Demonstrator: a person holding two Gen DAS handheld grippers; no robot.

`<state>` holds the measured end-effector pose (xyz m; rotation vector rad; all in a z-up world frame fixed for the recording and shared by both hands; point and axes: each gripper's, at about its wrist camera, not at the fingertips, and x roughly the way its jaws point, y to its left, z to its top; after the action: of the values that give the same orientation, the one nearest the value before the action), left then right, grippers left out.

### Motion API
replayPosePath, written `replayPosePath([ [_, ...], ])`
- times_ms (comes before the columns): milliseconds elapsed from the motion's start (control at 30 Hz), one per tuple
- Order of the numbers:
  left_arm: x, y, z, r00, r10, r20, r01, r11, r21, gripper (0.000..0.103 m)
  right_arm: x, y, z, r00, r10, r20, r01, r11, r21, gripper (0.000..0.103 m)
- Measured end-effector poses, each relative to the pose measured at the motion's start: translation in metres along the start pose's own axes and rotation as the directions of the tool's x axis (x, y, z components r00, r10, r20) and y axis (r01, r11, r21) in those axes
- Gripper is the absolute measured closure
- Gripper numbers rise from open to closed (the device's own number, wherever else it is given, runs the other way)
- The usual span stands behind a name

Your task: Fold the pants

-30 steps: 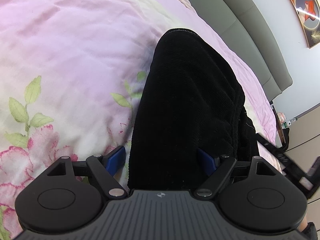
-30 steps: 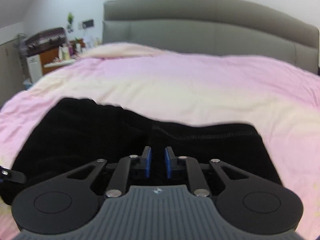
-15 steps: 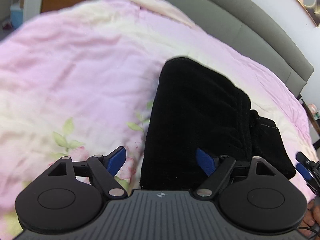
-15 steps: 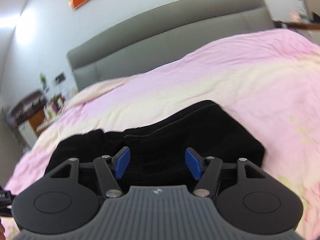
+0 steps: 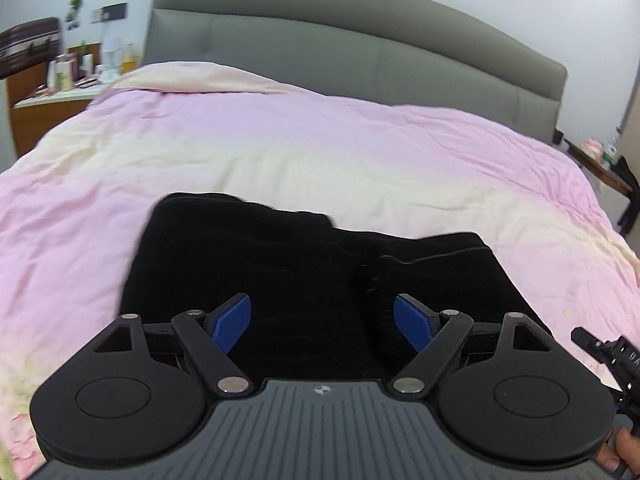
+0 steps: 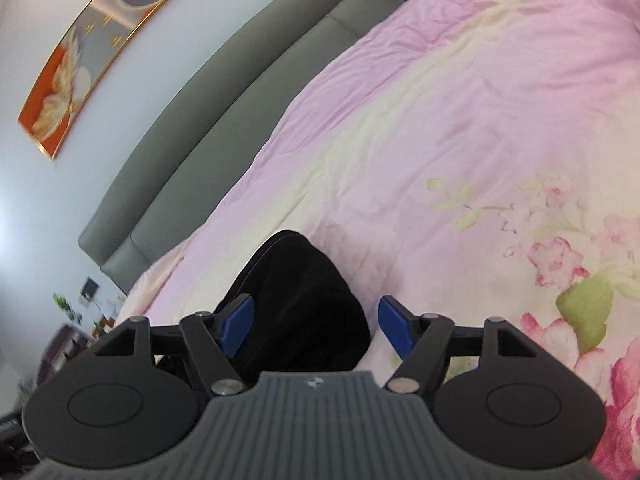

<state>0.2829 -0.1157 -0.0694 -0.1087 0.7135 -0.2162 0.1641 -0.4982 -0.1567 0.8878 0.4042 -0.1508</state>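
The black pants lie folded into a compact bundle on the pink floral bedspread. My left gripper is open and empty, raised above the near edge of the pants. My right gripper is open and empty too, above one end of the pants, which show as a dark rounded fold between its blue fingers. The tip of the right gripper shows at the right edge of the left wrist view.
A grey padded headboard stands at the far side of the bed. A nightstand with bottles is at the left, another table at the right. A framed picture hangs on the wall.
My right gripper has opened and let go of the pants, then swung round to the right end. My left gripper has lifted and turned to face the headboard.
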Motion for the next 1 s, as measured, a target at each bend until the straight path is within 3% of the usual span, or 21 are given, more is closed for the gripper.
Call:
replayPosePath([
  [233, 0.029, -0.048, -0.010, 0.998, -0.056, -0.042, 0.059, 0.997, 0.054, 0.008, 0.019, -0.032, 0.011, 0.996, 0.073, -0.053, -0.058, 0.969, 0.239, 0.032],
  [467, 0.053, -0.089, -0.010, 0.991, -0.120, -0.067, 0.129, 0.978, 0.166, 0.008, 0.044, -0.027, 0.010, 0.996, 0.072, -0.043, -0.057, 0.959, 0.278, 0.029],
  [633, 0.069, -0.105, -0.009, 0.988, -0.122, -0.090, 0.138, 0.968, 0.210, 0.011, 0.067, -0.014, 0.013, 0.991, 0.022, -0.132, 0.006, 0.978, 0.210, 0.028],
  [767, 0.080, -0.109, -0.011, 0.987, -0.122, -0.106, 0.143, 0.967, 0.212, 0.011, 0.091, -0.008, 0.015, 0.963, -0.078, -0.258, 0.118, 0.983, 0.143, 0.027],
  [933, 0.096, -0.113, -0.016, 0.981, -0.126, -0.146, 0.159, 0.957, 0.244, 0.011, 0.114, -0.005, 0.017, 0.942, -0.035, -0.333, 0.057, 0.997, 0.056, 0.009],
  [1000, 0.111, -0.112, -0.020, 0.974, -0.117, -0.195, 0.165, 0.954, 0.250, 0.011, 0.120, 0.001, 0.013, 0.934, -0.020, -0.358, 0.003, 0.999, -0.046, 0.017],
])
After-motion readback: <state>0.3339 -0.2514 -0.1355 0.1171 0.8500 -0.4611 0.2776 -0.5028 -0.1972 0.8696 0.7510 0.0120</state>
